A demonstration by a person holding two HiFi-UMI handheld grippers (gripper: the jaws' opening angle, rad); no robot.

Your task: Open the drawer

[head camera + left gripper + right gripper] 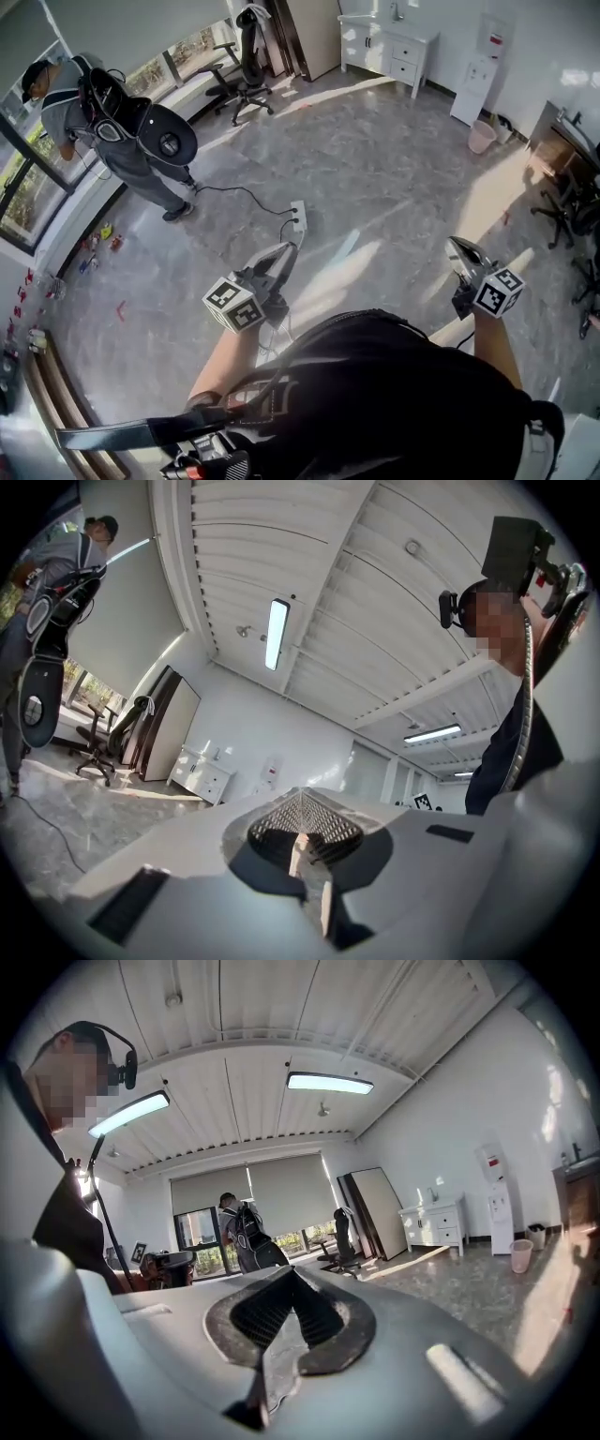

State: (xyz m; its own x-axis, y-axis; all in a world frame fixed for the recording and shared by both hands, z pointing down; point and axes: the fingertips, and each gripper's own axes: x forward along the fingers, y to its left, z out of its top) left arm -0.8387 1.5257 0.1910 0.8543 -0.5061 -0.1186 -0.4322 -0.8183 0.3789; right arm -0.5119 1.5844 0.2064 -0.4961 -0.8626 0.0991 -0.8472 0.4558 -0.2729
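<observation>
Both bare forearms reach forward from the wearer's dark torso (375, 403), roughly level over the open grey floor (375, 178). The left tool (289, 249) angles slightly toward the right; the right tool (457, 246) points ahead and a little left. The two are well apart. In the left gripper view the left tool (302, 799) has its mesh fingers meeting at the tip, nothing between them. The right tool (291, 1274) is likewise closed and empty.

The white drawer cabinet (389, 47) stands against the far wall, well beyond both tools and ahead between them. Its drawer fronts look flush, though it is too small to be sure.

A second person (112, 117) stands far off to the left tool's left by the windows. An office chair (242, 70) sits beyond the left tool. A pink bin (482, 136) stands far ahead of the right tool. A power strip (298, 216) lies on the floor just ahead of the left tool.
</observation>
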